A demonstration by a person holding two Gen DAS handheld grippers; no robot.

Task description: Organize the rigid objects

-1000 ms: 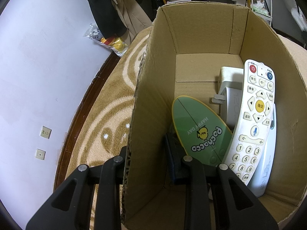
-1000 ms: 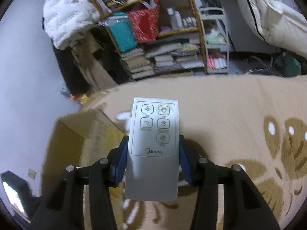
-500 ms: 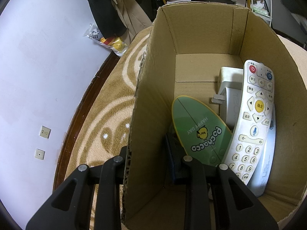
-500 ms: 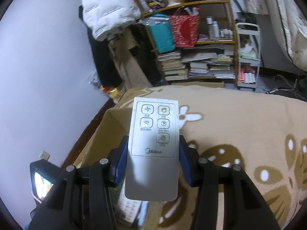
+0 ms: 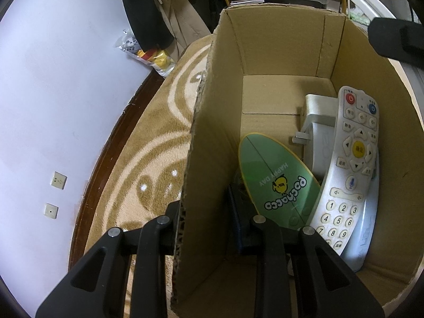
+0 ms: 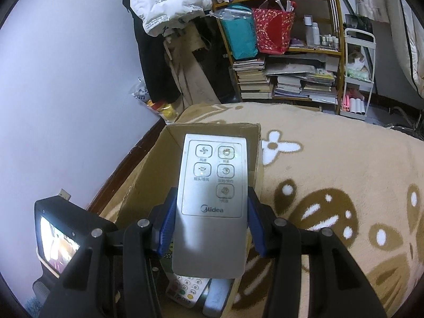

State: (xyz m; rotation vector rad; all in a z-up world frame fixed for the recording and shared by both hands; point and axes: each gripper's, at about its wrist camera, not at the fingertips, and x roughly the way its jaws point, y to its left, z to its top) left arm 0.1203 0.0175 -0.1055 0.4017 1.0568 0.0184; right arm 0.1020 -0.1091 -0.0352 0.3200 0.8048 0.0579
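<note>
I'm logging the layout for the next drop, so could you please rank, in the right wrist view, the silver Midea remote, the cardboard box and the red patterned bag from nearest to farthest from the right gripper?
1. Silver Midea remote: clamped in the right gripper.
2. Cardboard box: just below and ahead, on the rug.
3. Red patterned bag: far back, on the shelf.

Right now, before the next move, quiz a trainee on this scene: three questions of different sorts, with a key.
1. True or false: the right gripper holds the silver Midea remote above the open brown cardboard box.
2. What does the left gripper clamp? A) the box's side wall B) the green oval Pochacco case C) nothing
3. Fill in: the white keypad remote in the box has a ___ power button at its top left.

Key: 1 true; 2 A; 3 red.
</note>
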